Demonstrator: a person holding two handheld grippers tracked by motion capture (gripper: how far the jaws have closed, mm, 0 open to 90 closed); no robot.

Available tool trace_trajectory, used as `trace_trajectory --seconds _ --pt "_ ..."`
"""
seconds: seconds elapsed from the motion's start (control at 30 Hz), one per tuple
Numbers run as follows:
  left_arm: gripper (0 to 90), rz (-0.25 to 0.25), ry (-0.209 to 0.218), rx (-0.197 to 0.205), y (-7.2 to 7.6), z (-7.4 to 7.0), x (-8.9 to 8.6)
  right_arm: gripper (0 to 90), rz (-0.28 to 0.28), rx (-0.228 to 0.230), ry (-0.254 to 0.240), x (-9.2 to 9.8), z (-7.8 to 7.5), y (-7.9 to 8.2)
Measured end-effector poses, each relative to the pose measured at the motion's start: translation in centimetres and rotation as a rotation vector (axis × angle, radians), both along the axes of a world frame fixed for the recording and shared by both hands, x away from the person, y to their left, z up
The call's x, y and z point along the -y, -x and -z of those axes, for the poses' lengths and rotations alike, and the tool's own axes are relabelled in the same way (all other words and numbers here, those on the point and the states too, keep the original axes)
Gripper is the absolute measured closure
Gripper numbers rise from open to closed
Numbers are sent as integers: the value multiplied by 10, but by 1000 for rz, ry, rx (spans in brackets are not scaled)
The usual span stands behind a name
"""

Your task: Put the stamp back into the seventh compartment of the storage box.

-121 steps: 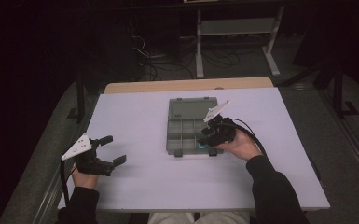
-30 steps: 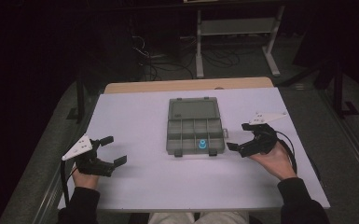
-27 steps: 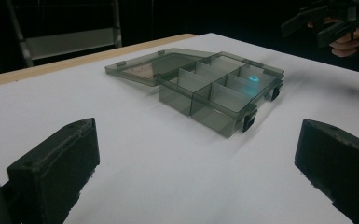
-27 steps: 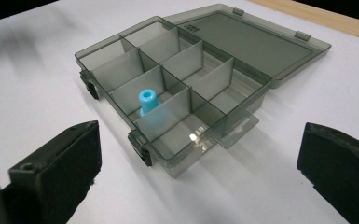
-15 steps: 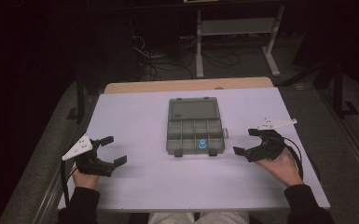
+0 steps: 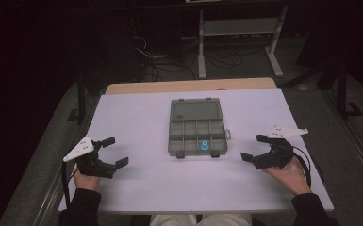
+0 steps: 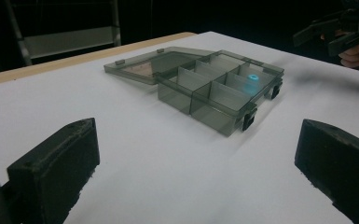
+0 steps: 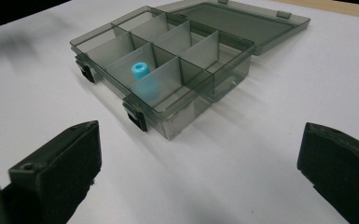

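Two grippers rested wide-jawed and empty in the high view, left gripper [image 6: 107, 158] and right gripper [image 6: 258, 149] flanking the organiser box [image 6: 197, 128] mid-table [image 6: 136, 113]. Left gripper view: smoky translucent box, lid flat open. Right gripper view: blue cap [image 8: 140, 71] upright in a front compartment; no writing legible.

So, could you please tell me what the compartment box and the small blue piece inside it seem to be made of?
The compartment box looks like smoky, see-through moulded plastic: its dividers and the table show through its glossy walls. The small blue piece seems to be opaque matte plastic or rubber; the look leaves that open.
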State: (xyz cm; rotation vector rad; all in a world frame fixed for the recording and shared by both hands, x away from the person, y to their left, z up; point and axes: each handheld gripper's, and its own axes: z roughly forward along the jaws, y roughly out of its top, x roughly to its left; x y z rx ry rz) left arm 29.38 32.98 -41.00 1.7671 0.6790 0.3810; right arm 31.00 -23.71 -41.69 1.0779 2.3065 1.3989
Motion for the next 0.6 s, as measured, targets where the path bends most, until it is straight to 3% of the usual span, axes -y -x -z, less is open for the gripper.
trace_trajectory --seconds 0.6 --pt "0 0 0 -3 -1 0 0 0 65 61 -45 26 9 23"
